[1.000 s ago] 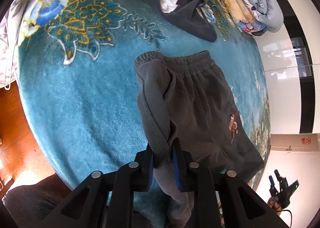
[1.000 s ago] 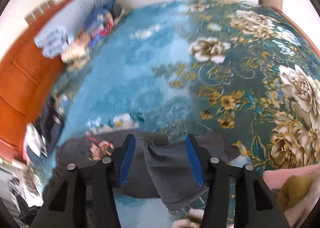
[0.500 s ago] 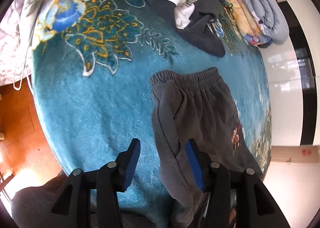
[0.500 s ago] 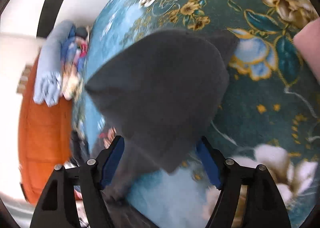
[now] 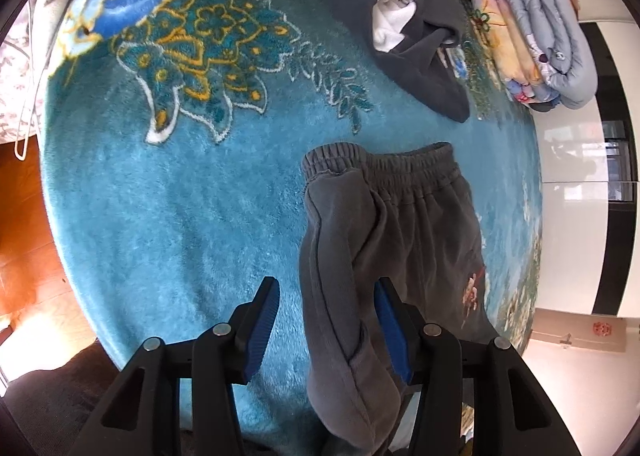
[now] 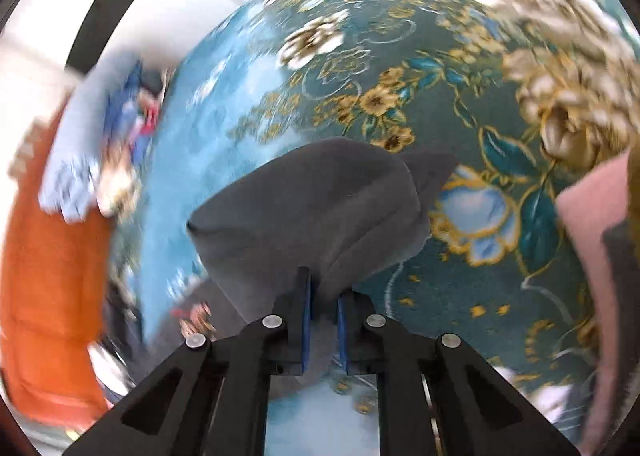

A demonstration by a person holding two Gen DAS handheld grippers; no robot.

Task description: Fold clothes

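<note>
Right gripper (image 6: 322, 320): jaws have just closed and now pinch a fold of the grey trousers (image 5: 384, 256), with cloth bunched above the blue pads. Left gripper (image 5: 326, 326): jaws stand about half open, gripping nothing; the folded leg lies between them, touching the right-hand pad while the other pad is apart from it. The trousers lie flat on the blanket (image 5: 172, 216), waistband away from the left camera, one leg doubled over along the left edge, a small red motif near the far side.

Risk, as judged: the right pinch takes only a thin edge of cloth, so a quick lift could let it slip, or drag the whole garment and undo the leg already laid over. The left jaws, unclosed, give no anchor against that pull.

Surface: a teal plush blanket with large floral patterns, apparently a bed. Beyond the trousers lies a heap of dark and white clothing (image 5: 408, 24); a stack of folded quilts (image 5: 540, 36) sits at the far edge. Orange-brown wood and pale walls surround the bed; the right view is motion-blurred.
</note>
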